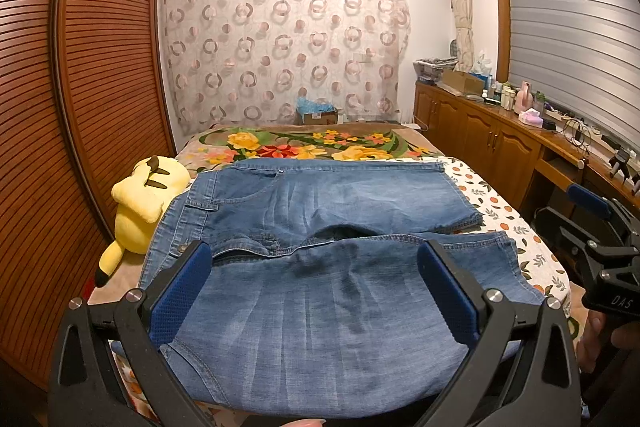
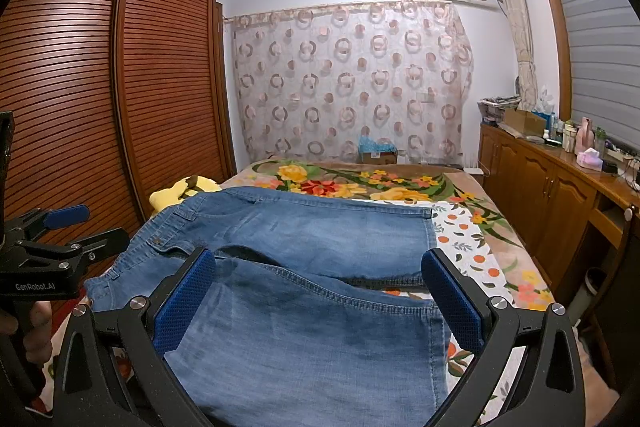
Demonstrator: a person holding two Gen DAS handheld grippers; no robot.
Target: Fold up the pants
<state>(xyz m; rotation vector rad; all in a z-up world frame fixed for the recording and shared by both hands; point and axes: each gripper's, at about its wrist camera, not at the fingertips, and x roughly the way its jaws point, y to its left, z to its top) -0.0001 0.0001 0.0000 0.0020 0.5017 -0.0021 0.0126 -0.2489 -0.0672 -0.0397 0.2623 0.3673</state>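
Left wrist view shows the denim shorts (image 1: 320, 227) spread flat across the bed (image 1: 512, 211), waistband to the left beside a yellow plush toy (image 1: 140, 203), the two legs running to the right with the near leg lying closest to the camera. The left gripper (image 1: 314, 291) hovers over that near leg with its blue pads (image 1: 182, 291) wide apart and nothing between them. From the right wrist view, the right gripper (image 2: 320, 301) is likewise spread open above the near leg, toward the hem end, holding nothing. No fold appears made yet, so this looks like the approach before the first grasp. The next move probably calls for both grippers to descend, pinch the near edge at waist and hem, and carry it over the far leg evenly.
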